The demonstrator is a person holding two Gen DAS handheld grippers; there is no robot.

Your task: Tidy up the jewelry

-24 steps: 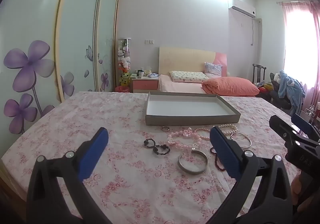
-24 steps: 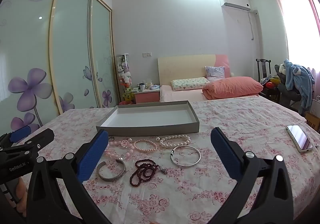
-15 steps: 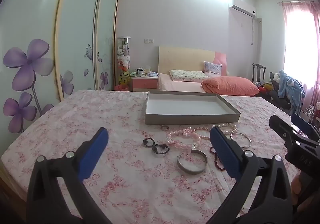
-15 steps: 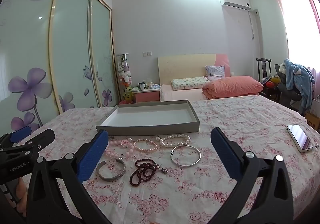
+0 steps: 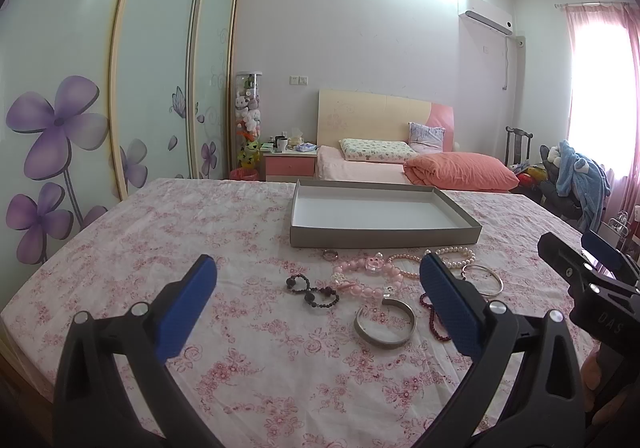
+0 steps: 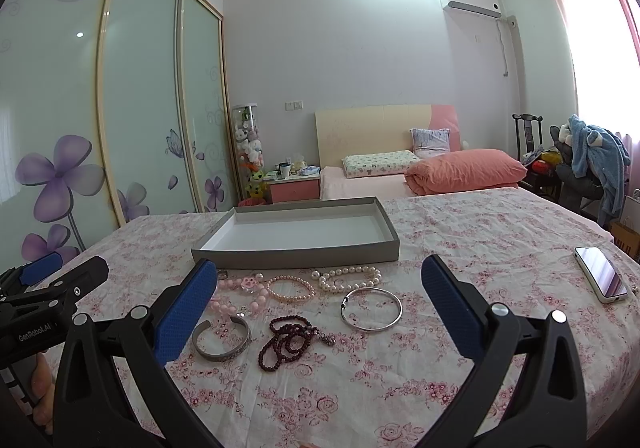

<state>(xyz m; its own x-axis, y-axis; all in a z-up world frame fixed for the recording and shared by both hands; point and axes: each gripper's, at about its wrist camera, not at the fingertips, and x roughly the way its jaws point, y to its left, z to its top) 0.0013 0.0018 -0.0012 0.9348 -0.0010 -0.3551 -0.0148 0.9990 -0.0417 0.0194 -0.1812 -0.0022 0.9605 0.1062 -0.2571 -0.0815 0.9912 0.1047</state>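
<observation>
The left claw (image 5: 318, 302) is spread wide and holds nothing. The right claw (image 6: 320, 306) is spread wide too, with nothing between its blue pads (image 6: 186, 310). Both float above a table (image 6: 460, 368) that wears a white cloth with little pink flowers.

A flat gray box (image 6: 296, 256) sits on the table, past the jewelry. It is white inside and nothing lies in it.

The jewelry is spread out on the cloth just in front of the box — none of it is in the box. There is a white pearl bracelet (image 6: 347, 278) near the box, and a pale pink pearl bracelet (image 6: 290, 289) just beside it. A chunky pink bead bracelet (image 5: 366, 276) with a small pink animal face lies to the left of those. A thin silver bangle (image 6: 371, 309) lies closer in, to the right. A wide silver cuff (image 6: 222, 340) with an open gap lies to the left, and a dark red bead string (image 6: 286, 340) sits bunched up between the cuff and the bangle. In the left view, a black bead bracelet (image 5: 312, 290) lies twisted like a figure eight, left of the pink one. A small ring (image 5: 330, 255) rests right next to the box wall.

A phone (image 6: 602, 280) lies face up far off to the right on the table — well apart from the jewelry.

Behind the table is a bed (image 6: 400, 173) with a pink quilt (image 6: 466, 169).
</observation>
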